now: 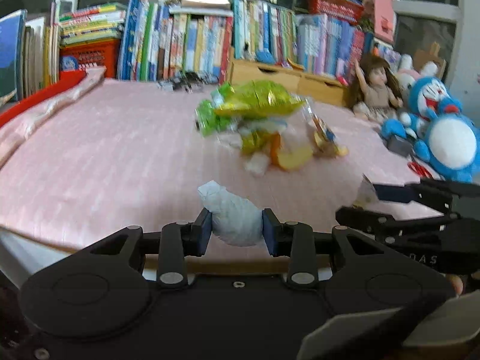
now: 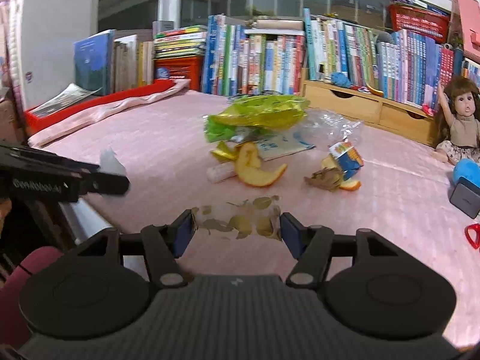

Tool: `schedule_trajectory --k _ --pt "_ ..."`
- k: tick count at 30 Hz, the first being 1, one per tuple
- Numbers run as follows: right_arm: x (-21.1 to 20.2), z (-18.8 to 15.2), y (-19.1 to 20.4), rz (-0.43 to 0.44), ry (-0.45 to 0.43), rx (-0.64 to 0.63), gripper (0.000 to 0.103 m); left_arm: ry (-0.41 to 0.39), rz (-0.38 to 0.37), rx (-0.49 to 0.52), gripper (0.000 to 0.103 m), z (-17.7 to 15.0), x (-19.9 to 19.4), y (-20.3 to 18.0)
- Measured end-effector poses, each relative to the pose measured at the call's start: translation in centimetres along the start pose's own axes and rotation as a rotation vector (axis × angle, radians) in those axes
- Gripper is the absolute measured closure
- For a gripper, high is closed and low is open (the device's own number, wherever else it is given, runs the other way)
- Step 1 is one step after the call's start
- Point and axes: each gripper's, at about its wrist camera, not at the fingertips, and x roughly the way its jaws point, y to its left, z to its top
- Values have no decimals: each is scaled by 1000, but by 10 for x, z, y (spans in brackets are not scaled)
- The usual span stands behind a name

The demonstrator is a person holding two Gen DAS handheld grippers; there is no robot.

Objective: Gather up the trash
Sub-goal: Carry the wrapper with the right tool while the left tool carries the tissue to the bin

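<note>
My left gripper is shut on a crumpled white tissue wad held over the pink bed's near edge. My right gripper is shut on a clear wrapper printed with gold leaves. Each gripper shows in the other's view: the right gripper at the right, the left gripper at the left with the tissue poking out. A trash pile lies mid-bed ahead of both: a green-yellow foil bag, a clear plastic bag, orange peel, a small blue carton and a brown wrapper.
Rows of books and a wooden drawer box line the far side of the pink bedspread. A doll, blue plush, dark box and red scissors sit at the right. A folded pink blanket lies at the left.
</note>
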Motion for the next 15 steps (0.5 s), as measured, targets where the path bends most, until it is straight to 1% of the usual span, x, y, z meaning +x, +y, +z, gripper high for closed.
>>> schedule_trajectory --k 5,11,15 --pt "-15 -17 21 40 32 -35 35 54 -18 5 69 -20 -12 2" --pt "-25 -42 40 78 83 -44 34 130 -30 22 69 -41 -17 4" --pt "-26 -62 49 114 144 -62 33 201 -33 40 69 -60 -13 4"
